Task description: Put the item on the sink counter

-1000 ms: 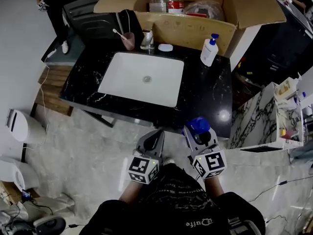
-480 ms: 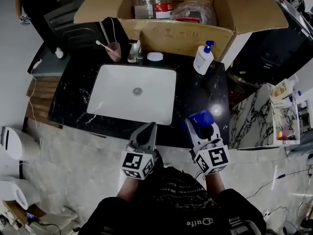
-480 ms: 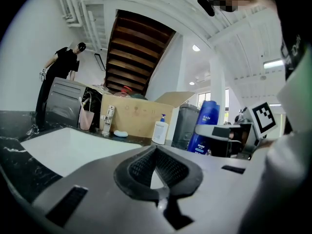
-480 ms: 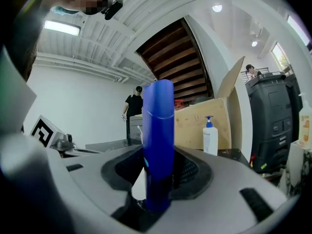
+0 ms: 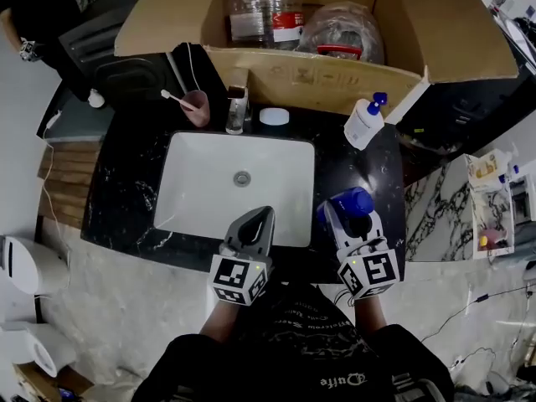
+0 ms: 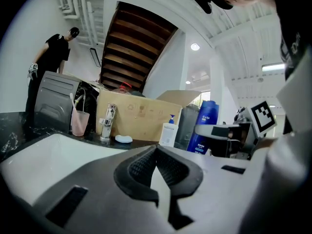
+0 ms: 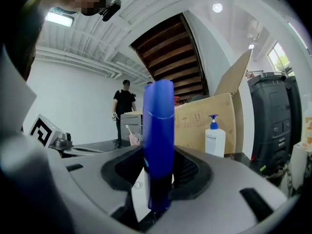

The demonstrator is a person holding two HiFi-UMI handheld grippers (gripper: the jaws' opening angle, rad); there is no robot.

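A tall blue bottle point(image 5: 347, 203) stands upright between the jaws of my right gripper point(image 5: 353, 221), which is shut on it above the front right part of the black marble sink counter point(image 5: 352, 162). In the right gripper view the bottle point(image 7: 159, 126) fills the gap between the pads of that gripper point(image 7: 159, 177). My left gripper point(image 5: 255, 224) hovers over the front rim of the white basin point(image 5: 226, 182), its pads meeting with nothing between them. The left gripper view shows this gripper point(image 6: 156, 152) shut and the blue bottle point(image 6: 203, 126) off to its right.
At the counter's back stand a pink cup with a toothbrush point(image 5: 198, 105), a chrome faucet point(image 5: 238, 99), a white soap dish point(image 5: 274, 116) and a white pump bottle point(image 5: 364, 122). An open cardboard box point(image 5: 318, 69) holds bottles behind them. A person point(image 7: 124, 111) stands far off.
Both grippers have moved forward from in front of the counter to over its front edge, the right one carrying the blue bottle. Neither pair of jaws has changed.
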